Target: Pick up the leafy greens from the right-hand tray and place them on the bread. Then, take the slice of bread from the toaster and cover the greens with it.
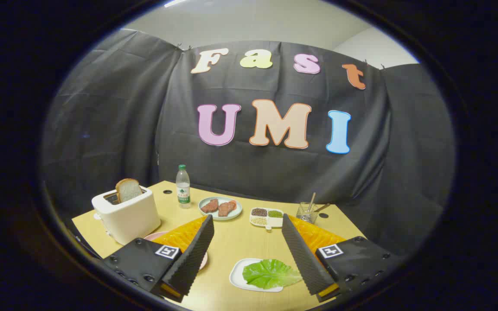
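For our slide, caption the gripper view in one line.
Open claw above lettuce on its tray; bread waits in the toaster.

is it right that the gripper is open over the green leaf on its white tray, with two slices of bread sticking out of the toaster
Not quite. In the gripper view the toaster holds one slice of bread, not two. The rest stands: the gripper is open, with the green leaf on its white tray between the fingers.
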Demonstrator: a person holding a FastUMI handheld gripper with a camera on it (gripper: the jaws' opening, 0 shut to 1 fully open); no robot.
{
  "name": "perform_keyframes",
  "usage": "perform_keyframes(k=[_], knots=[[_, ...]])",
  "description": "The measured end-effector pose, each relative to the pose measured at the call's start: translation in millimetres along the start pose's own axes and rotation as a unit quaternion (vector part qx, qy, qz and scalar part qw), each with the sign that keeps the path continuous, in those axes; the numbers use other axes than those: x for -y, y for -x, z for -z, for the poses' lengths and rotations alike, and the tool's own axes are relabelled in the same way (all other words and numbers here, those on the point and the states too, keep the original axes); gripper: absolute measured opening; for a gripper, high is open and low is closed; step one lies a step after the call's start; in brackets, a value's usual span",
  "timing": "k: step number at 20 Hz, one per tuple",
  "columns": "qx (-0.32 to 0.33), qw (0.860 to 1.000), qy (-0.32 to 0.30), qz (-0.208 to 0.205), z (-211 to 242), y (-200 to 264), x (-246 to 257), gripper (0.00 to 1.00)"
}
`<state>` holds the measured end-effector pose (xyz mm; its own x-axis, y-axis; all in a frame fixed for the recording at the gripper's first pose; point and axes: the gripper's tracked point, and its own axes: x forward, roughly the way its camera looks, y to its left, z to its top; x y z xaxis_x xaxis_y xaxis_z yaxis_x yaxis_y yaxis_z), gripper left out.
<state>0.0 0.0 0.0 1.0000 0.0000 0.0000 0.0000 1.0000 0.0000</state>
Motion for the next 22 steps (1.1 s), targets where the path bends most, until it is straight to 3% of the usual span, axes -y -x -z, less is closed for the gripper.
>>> perform_keyframes(k=[22], knots=[[-0.012, 1.000, 0.014, 0.000, 8.3, -0.1, 3.5, 1.00]])
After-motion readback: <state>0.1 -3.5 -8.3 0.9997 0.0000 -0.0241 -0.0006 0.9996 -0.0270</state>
